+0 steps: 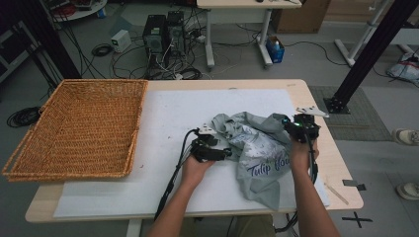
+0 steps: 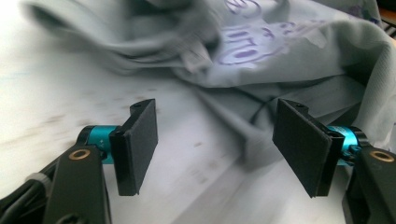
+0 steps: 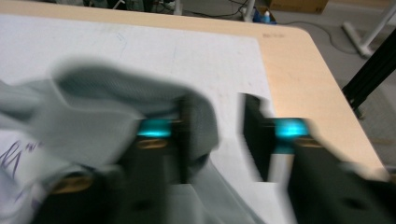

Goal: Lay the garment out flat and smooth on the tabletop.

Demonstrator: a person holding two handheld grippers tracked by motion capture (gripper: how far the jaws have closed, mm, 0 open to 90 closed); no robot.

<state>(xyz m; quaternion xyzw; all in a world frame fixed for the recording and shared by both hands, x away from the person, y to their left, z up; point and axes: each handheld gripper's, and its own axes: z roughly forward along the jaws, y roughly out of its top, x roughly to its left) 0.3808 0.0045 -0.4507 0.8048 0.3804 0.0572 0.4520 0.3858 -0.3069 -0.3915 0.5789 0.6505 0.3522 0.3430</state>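
Grey shirt (image 1: pixel 257 148) crumpled on white mat (image 1: pixel 123 192), wicker basket (image 1: pixel 79 128) left; left tongs (image 2: pixel 215 149) gaping, empty; right tongs (image 3: pixel 215 140) parted, cloth draped.

A: Where are my hands?

B: Both forearms come in from the near edge of the table. My left hand (image 1: pixel 193 170) holds the left gripper (image 1: pixel 223 152) low over the middle of the table, pointing toward the right edge. My right hand (image 1: pixel 299 153) holds the right gripper (image 1: pixel 289 126) nearer the right edge, aimed toward the far edge.

A: Jaw state?

B: Left gripper (image 2: pixel 215 147): jaws wide apart, pads facing each other, nothing between them. Right gripper (image 3: pixel 217 137): view is blurred; jaws stand apart with a clear gap, cloth draped over one jaw, pads not pressing on it.

A: Wrists?

B: Left wrist nearly flat, right wrist raised a bit higher. Cables trail back along both forearms.
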